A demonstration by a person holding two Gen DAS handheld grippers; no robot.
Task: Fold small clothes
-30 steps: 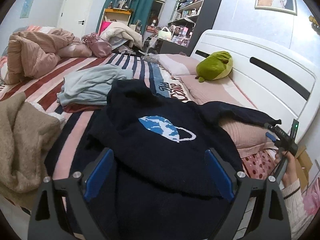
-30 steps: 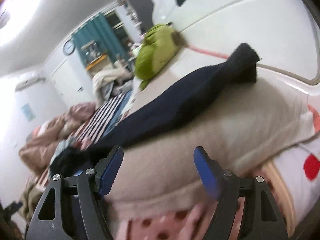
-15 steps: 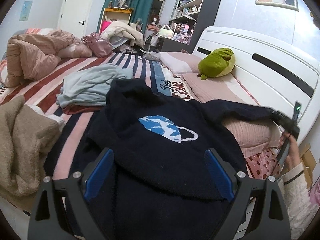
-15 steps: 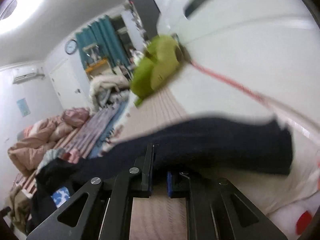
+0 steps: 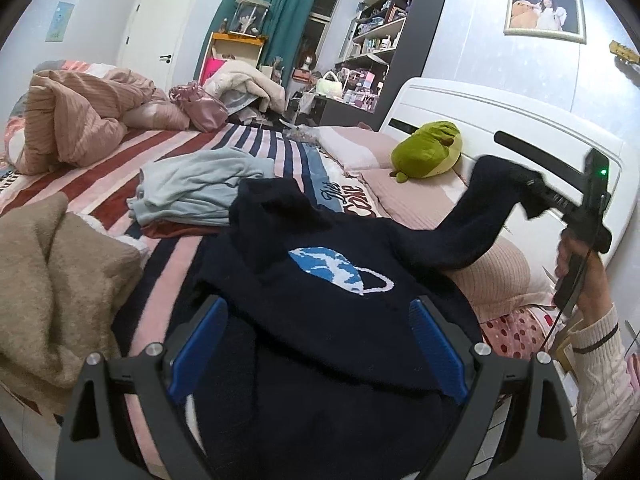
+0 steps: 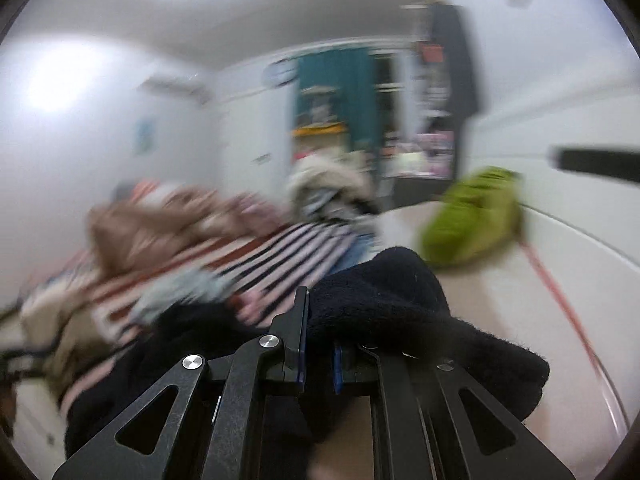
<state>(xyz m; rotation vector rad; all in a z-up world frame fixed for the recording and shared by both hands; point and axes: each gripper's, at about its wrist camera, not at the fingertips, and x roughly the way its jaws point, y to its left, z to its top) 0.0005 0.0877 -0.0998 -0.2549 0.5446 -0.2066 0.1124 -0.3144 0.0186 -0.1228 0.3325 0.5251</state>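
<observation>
A dark navy sweater (image 5: 320,320) with a blue planet design (image 5: 332,270) lies spread on the striped bed. My left gripper (image 5: 316,352) is open and hovers over the sweater's lower body, holding nothing. My right gripper (image 6: 318,354) is shut on the cuff of the sweater's right sleeve (image 6: 384,300). In the left wrist view it (image 5: 536,192) holds that sleeve (image 5: 476,220) lifted above the pink pillow (image 5: 492,276) near the headboard.
A light blue garment (image 5: 192,188) lies beyond the sweater. A tan blanket (image 5: 52,292) is at the left and a pink quilt (image 5: 76,120) at the far left. A green plush (image 5: 428,148) rests by the white headboard (image 5: 520,120).
My right gripper closed on the sleeve cuff and lifted it off the pillow, swinging up and towards the bed's middle. My left gripper stayed open over the sweater.
</observation>
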